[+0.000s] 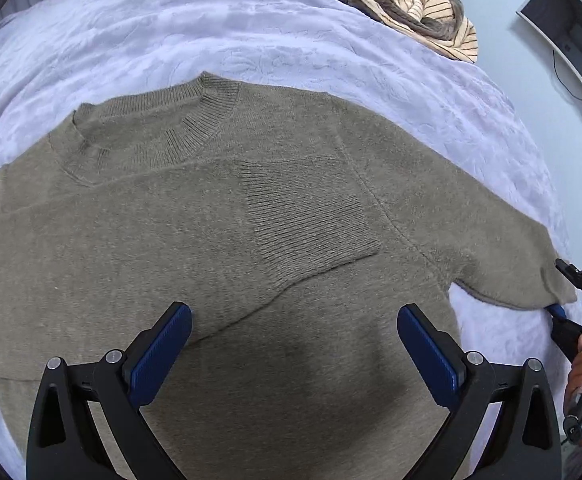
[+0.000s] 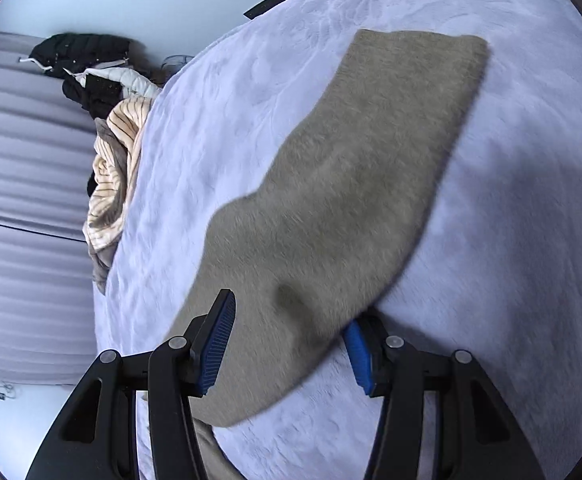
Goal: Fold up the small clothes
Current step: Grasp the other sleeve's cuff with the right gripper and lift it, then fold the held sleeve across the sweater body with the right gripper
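An olive-brown knit sweater lies flat on the lavender bedspread, collar at upper left. One sleeve is folded across the chest, its ribbed cuff near the middle. My left gripper is open and empty, hovering above the sweater's lower body. The other sleeve stretches out to the right. My right gripper has its jaws apart around that sleeve's end, one pad above the cloth and one below; it also shows at the right edge of the left wrist view. The grip is not closed.
A heap of striped cream and grey-brown clothes lies at the bed's far edge, also in the right wrist view. Dark jackets sit beyond it. A monitor stands off the bed at the right.
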Demonstrator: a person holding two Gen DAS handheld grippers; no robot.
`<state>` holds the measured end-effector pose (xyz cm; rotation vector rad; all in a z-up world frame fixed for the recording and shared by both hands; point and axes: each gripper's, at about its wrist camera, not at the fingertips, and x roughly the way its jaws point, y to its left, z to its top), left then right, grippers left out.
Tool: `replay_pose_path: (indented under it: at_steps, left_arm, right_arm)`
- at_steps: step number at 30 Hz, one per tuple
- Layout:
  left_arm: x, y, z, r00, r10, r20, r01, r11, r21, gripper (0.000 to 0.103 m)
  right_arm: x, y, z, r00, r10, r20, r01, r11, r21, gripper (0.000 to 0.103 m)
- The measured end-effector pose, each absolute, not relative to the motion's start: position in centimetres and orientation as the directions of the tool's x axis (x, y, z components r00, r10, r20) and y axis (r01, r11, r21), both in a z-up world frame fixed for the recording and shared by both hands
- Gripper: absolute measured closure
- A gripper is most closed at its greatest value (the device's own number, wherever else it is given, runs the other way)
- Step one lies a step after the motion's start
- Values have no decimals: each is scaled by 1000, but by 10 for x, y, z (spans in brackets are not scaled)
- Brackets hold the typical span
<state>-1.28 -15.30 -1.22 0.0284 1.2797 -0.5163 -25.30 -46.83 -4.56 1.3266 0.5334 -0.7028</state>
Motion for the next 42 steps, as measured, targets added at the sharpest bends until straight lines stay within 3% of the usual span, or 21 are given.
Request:
replay_pose_path:
  at_steps: [1, 2, 3, 10, 15, 21, 26, 28, 30, 32, 34, 36, 42]
  left_arm:
    - [-12, -153, -13, 191, -353, -916, 378, 888, -264, 0]
    - [-11, -152, -13, 198, -354, -914, 374, 889, -263, 0]
    - [-11, -150, -13, 205, -353, -913, 371, 891, -261, 0]
    - [4, -110, -12, 244, -344, -907, 297, 916, -268, 0]
    - [15, -61, -2, 319, -298, -900, 215, 947, -238, 0]
    - [20, 13, -6, 361, -218, -907, 64, 976, -209, 0]
    - [12, 61, -20, 351, -172, -921, -5, 983, -186, 0]
    - [9, 76, -24, 352, -169, -921, -19, 982, -187, 0]
    - [5, 87, -26, 352, -171, -920, -24, 981, -192, 0]
    - [5, 96, -29, 350, -178, -920, -31, 979, -202, 0]
    - [4, 105, -29, 352, -186, -917, -40, 976, -213, 0]
    - [2, 110, -25, 357, -195, -914, -45, 973, -225, 0]
    - [-3, 130, -21, 368, -199, -908, -61, 970, -237, 0]
  right_arm:
    - [-249, -470, -44, 689, -140, -711, 724, 89, 684, 62]
    - [-241, -470, -42, 690, -124, -713, 723, 93, 684, 89]
    - [-234, -470, -39, 698, -111, -708, 716, 107, 689, 95]
    - [-132, -426, 18, 774, -17, -633, 570, 457, 683, 95]
    - [-27, -334, 45, 781, 185, -596, 317, 705, 635, 95]
    - [58, -176, 17, 608, 395, -689, 23, 859, 512, 95]
    - [87, -116, -60, 371, 386, -845, 78, 893, 442, 90]
    - [80, -124, -73, 375, 396, -839, 144, 869, 474, 83]
    - [63, -140, -69, 436, 410, -801, 222, 813, 538, 55]
    - [53, -157, -63, 512, 399, -761, 291, 753, 590, 51]
    - [55, -173, -60, 546, 372, -750, 367, 699, 614, 53]
    - [67, -176, -53, 565, 342, -751, 384, 697, 606, 94]
    - [96, -74, -19, 505, 331, -797, 22, 918, 396, 95]
